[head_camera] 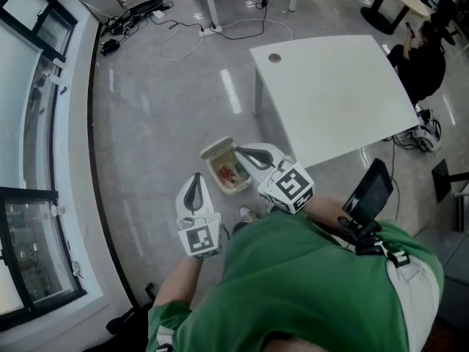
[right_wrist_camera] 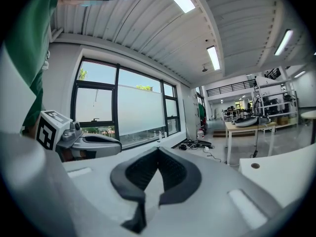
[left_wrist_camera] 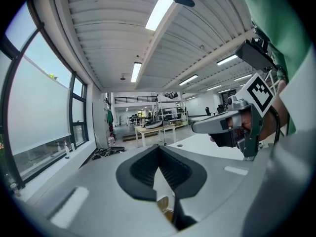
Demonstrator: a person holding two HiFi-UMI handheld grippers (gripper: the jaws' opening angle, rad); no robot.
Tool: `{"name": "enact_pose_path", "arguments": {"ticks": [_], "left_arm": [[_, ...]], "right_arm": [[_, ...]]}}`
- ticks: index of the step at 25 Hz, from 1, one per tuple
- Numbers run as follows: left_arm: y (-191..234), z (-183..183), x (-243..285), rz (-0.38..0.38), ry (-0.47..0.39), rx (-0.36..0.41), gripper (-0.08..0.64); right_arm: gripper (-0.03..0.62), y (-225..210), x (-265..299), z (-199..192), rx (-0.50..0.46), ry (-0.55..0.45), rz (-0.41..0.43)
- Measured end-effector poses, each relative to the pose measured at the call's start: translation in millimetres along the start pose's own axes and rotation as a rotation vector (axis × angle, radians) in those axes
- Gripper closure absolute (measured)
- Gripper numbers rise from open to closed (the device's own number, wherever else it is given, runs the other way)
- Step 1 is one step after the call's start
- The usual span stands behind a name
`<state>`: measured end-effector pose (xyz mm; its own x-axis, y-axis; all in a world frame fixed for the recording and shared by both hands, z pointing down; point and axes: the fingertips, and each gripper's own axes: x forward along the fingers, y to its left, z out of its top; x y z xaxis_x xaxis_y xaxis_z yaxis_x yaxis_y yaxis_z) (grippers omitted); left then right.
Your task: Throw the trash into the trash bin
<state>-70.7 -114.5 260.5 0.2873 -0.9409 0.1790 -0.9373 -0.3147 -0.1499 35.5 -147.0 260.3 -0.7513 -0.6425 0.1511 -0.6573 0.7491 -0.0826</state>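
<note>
A small white trash bin stands on the grey floor with its lid tipped open at the far side. Reddish and pale trash lies inside it. My left gripper hovers just left of the bin, its jaws shut with nothing between them. My right gripper reaches over the bin's right rim, jaws also shut and empty. In the left gripper view my own jaws meet at the tips, and the right gripper shows to the right. In the right gripper view the closed jaws point across the room, with the left gripper at the left.
A white table stands just right of the bin, one leg close to it. Cables and a power strip lie on the floor further off. A window wall runs along the left. A seated person is at the far right.
</note>
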Motion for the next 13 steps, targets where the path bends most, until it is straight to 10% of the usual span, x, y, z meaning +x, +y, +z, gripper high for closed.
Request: {"name": "enact_pose_path", "arguments": {"ticks": [13], "left_arm": [[23, 9, -6, 0.119, -0.040, -0.148, 0.555]], "right_arm": [[0.589, 10, 8, 15, -0.008, -0.010, -0.031]]}}
